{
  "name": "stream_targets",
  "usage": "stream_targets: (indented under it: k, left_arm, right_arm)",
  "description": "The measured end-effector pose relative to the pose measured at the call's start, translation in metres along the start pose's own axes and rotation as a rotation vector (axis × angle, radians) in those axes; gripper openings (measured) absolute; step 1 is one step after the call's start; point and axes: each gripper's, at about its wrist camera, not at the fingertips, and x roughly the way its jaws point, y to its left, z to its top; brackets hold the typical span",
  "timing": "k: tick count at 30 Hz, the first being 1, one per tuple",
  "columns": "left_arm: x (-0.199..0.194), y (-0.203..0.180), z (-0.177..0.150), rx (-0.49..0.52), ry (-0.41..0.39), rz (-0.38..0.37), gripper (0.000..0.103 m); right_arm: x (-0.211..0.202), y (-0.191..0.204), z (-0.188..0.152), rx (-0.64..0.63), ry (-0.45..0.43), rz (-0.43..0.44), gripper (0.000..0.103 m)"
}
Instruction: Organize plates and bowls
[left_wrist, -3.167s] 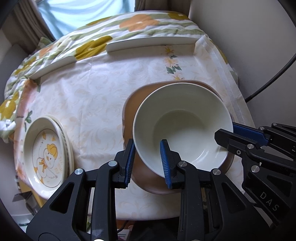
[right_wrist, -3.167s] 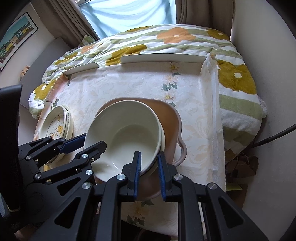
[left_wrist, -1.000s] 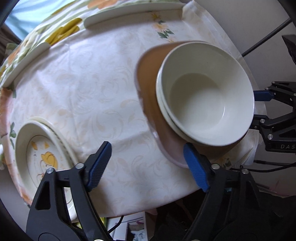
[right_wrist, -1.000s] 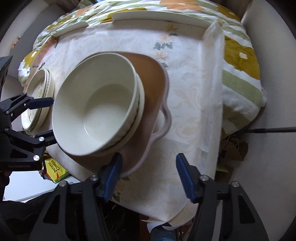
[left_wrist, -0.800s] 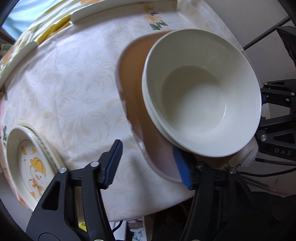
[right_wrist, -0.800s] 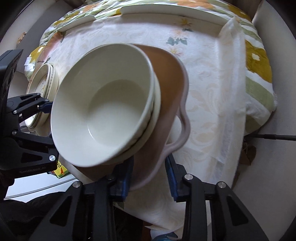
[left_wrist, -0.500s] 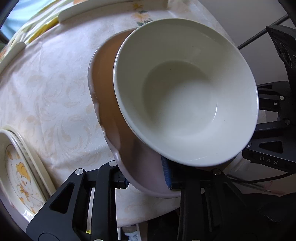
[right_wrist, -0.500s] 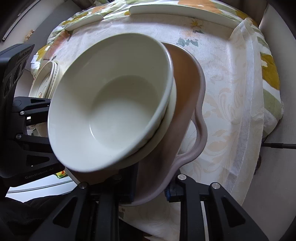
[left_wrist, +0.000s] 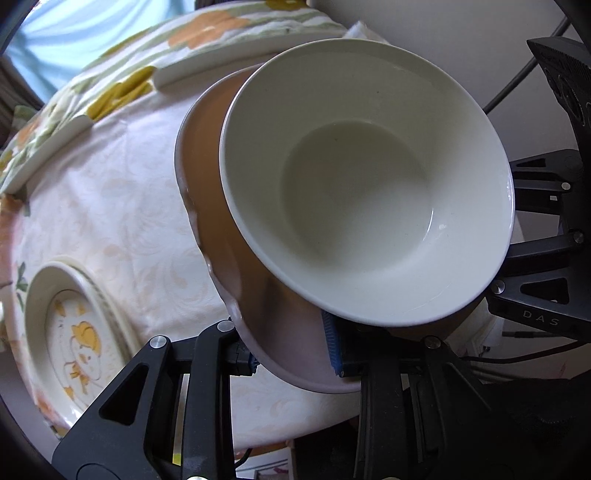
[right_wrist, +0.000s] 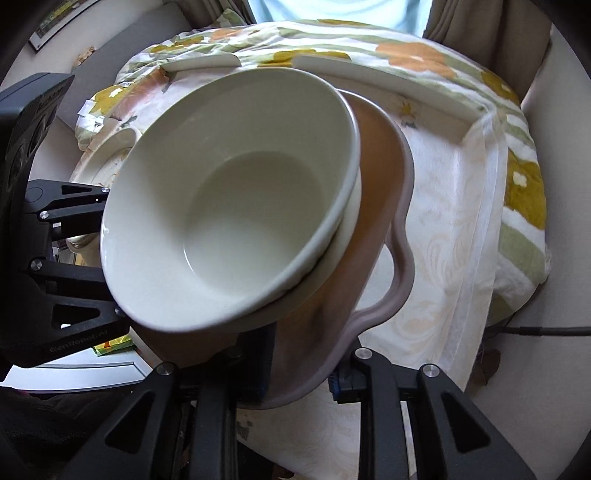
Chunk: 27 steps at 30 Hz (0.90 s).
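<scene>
- Cream bowl (left_wrist: 365, 177) sits on top of the stack, w/ a second cream bowl (right_wrist: 349, 225) nested under it; only the rim of the lower one shows, in the right wrist view.
- Both bowls rest on a brown plate (left_wrist: 207, 192), pinkish-grey at the edge, w/ a loop handle (right_wrist: 400, 266) on one side.
- The whole stack is tilted, near edge raised toward the cameras; the plate's near part is above the tablecloth (left_wrist: 110, 206), not flat on it.
- Left gripper (left_wrist: 291, 360): clenched on the near rim of the brown plate. One blue pad (left_wrist: 330, 343) presses the upper face; the other jaw is under the rim, mostly hidden.
- Right gripper (right_wrist: 303, 373): also clamped on the plate's near rim, beside the handle. A blue pad (right_wrist: 334, 384) is just visible under the edge; the upper jaw is dark & hidden under the bowls.
- Each gripper shows in the other's view, at the opposite side of the stack.
- Duck plate (left_wrist: 70, 343), cream w/ a yellow duck drawing, lies flat on the tablecloth to the left, apart from the stack; looks like more than one plate stacked, can't tell the count.
- Cloth is pale w/ a faint swirl pattern; behind it a floral blanket (right_wrist: 406, 51) w/ orange & yellow flowers.
- Two white strips (left_wrist: 218, 61) lie at the far edge of the cloth.
- Black cable (right_wrist: 546, 330) runs on the floor at the right.
</scene>
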Motion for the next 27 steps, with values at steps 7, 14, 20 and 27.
stream_targets:
  k: [7, 14, 20, 27]
  left_arm:
    - [-0.053, 0.048, -0.018, -0.008, -0.050, 0.015, 0.024]
    - [-0.088, 0.124, -0.050, 0.016, -0.057, 0.017, 0.024]
    - [-0.083, 0.175, -0.074, 0.016, -0.011, 0.026, 0.024]
    - [-0.076, 0.222, -0.116, 0.007, 0.034, 0.013, 0.024]
  right_arm:
    - [-0.028, 0.048, 0.028, -0.043, -0.032, -0.017, 0.022]
    - [-0.023, 0.119, 0.063, -0.034, -0.050, -0.018, 0.022]
    - [0.009, 0.187, 0.090, -0.013, -0.032, -0.004, 0.022]
    - [0.046, 0.237, 0.101, 0.008, -0.002, 0.012, 0.022]
